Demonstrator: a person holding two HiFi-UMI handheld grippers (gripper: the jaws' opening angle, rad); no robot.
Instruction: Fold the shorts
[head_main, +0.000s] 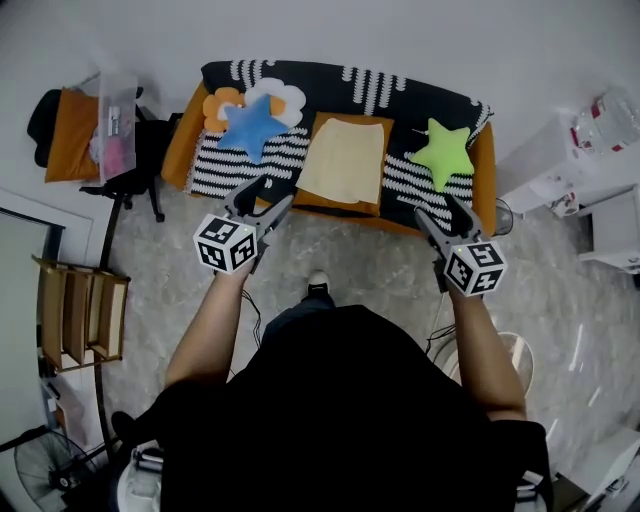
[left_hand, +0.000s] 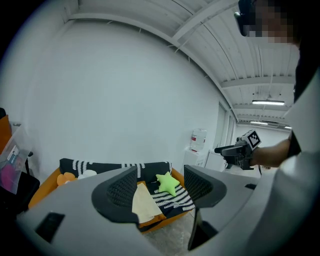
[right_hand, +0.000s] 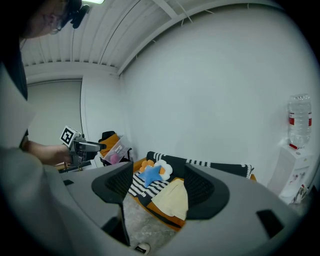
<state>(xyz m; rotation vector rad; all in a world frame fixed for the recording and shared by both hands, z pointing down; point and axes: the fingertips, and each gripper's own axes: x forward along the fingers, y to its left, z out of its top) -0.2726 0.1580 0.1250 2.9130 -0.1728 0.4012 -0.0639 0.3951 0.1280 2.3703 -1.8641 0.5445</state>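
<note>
Now shorts (head_main: 343, 160) flat on sofa (head_main: 420, 98), well beyond left gripper (head_main: 272, 196), right gripper (head_main: 435, 208); jaws spread, empty.

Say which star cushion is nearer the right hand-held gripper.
The green star cushion, just beyond the right hand-held gripper; the blue star cushion lies at the left end of the sofa.

The shorts (head_main: 343, 160) are showing soft, matt cloth; at their nine o'clock a striped blanket (head_main: 232, 170) is looking knitted, at three o'clock a star cushion (head_main: 441, 153) plush; the stone-patterned floor (head_main: 380, 255) is gleaming faintly.
</note>
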